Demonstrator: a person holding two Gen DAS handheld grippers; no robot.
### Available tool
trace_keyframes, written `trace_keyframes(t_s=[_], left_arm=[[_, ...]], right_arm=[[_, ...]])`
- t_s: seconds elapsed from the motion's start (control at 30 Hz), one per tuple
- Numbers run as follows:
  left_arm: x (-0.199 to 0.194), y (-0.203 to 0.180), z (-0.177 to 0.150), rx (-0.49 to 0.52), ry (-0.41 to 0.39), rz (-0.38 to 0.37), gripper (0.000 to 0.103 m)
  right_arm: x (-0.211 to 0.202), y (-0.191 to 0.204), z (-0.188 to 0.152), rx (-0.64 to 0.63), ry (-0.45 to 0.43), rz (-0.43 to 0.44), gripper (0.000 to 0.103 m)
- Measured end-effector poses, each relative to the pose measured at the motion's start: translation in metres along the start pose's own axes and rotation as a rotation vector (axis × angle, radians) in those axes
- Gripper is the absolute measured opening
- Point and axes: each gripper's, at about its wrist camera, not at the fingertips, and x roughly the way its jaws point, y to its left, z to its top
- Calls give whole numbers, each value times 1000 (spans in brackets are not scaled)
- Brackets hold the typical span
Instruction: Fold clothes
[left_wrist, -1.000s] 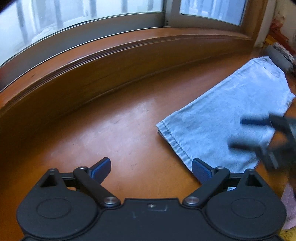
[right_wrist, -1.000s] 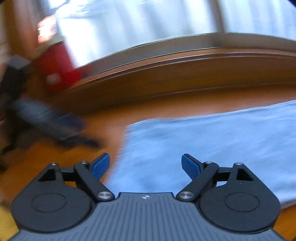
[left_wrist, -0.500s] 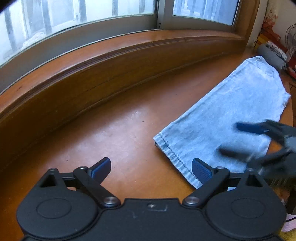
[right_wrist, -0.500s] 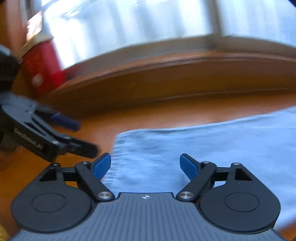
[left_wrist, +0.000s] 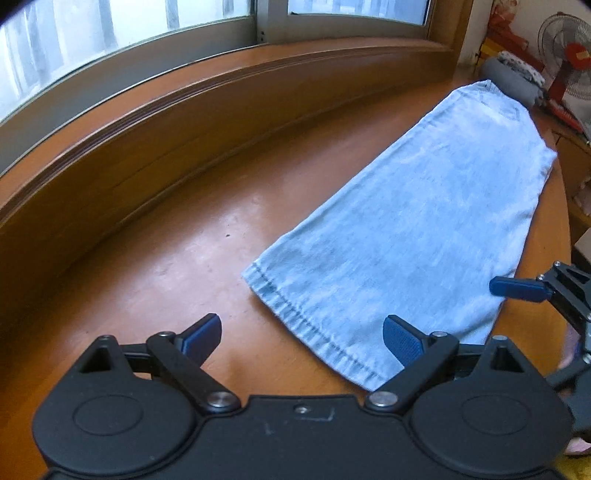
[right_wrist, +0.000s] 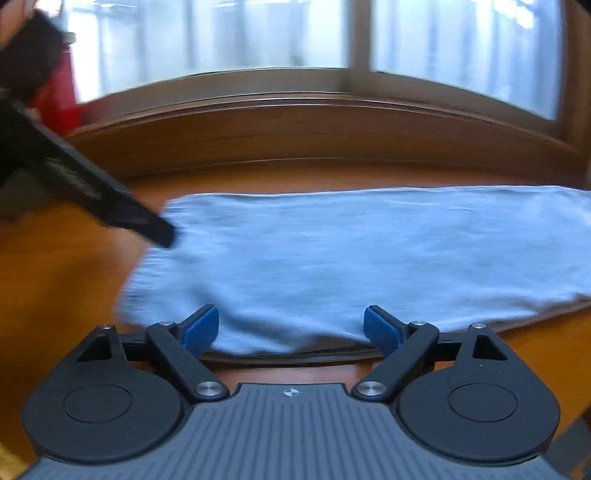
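Light blue jeans (left_wrist: 413, 236), folded lengthwise, lie flat on the round wooden table (left_wrist: 184, 258). The hem end is nearest my left gripper (left_wrist: 301, 332), which stands open just above the table, its right finger over the hem corner. In the right wrist view the jeans (right_wrist: 351, 258) stretch across the frame, and my right gripper (right_wrist: 291, 328) is open at their near edge with nothing between its fingers. The right gripper's blue fingertip (left_wrist: 517, 290) shows at the right edge of the left wrist view. The left gripper (right_wrist: 92, 195) appears blurred at the left of the right wrist view.
A curved wooden window sill (left_wrist: 221, 110) backs the table. A grey rolled item (left_wrist: 513, 79) lies beyond the jeans' waistband, with a fan (left_wrist: 569, 48) behind it. A red object (right_wrist: 59, 99) stands at the left by the window.
The left wrist view has turned toward the jeans, bringing the hem between its fingers. The right gripper has drawn back to the jeans' near edge. Both stay open.
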Motion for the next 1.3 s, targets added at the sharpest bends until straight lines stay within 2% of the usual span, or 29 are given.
trace_keyframes(t_s=[0.13, 0.33, 0.57, 0.83, 0.97, 1.03, 1.13, 1.17, 1.3], left_arm=[[-4, 5, -6, -16, 1, 11, 94], [0, 14, -20, -77, 37, 56, 94], [-3, 14, -28, -110, 24, 45, 94], [-3, 26, -37, -156, 39, 50, 94], [-4, 30, -38, -161, 42, 59, 94], [-6, 30, -37, -160, 40, 59, 94], [-5, 28, -36, -153, 41, 52, 94], [-5, 26, -36, -149, 44, 48, 94], [-1, 19, -35, -128, 53, 39, 94]], right_arm=[[-7, 20, 8, -46, -15, 24, 88], [-32, 32, 7, -68, -51, -9, 88], [-23, 59, 7, -219, -61, 62, 88], [-10, 63, 8, -248, -44, 105, 88], [-9, 67, 7, -273, -47, 111, 84], [-8, 67, 6, -293, -40, 115, 75], [-6, 62, 3, -314, -25, 118, 67], [-5, 60, 4, -302, -19, 128, 66], [-2, 52, 10, -244, 6, 160, 47]])
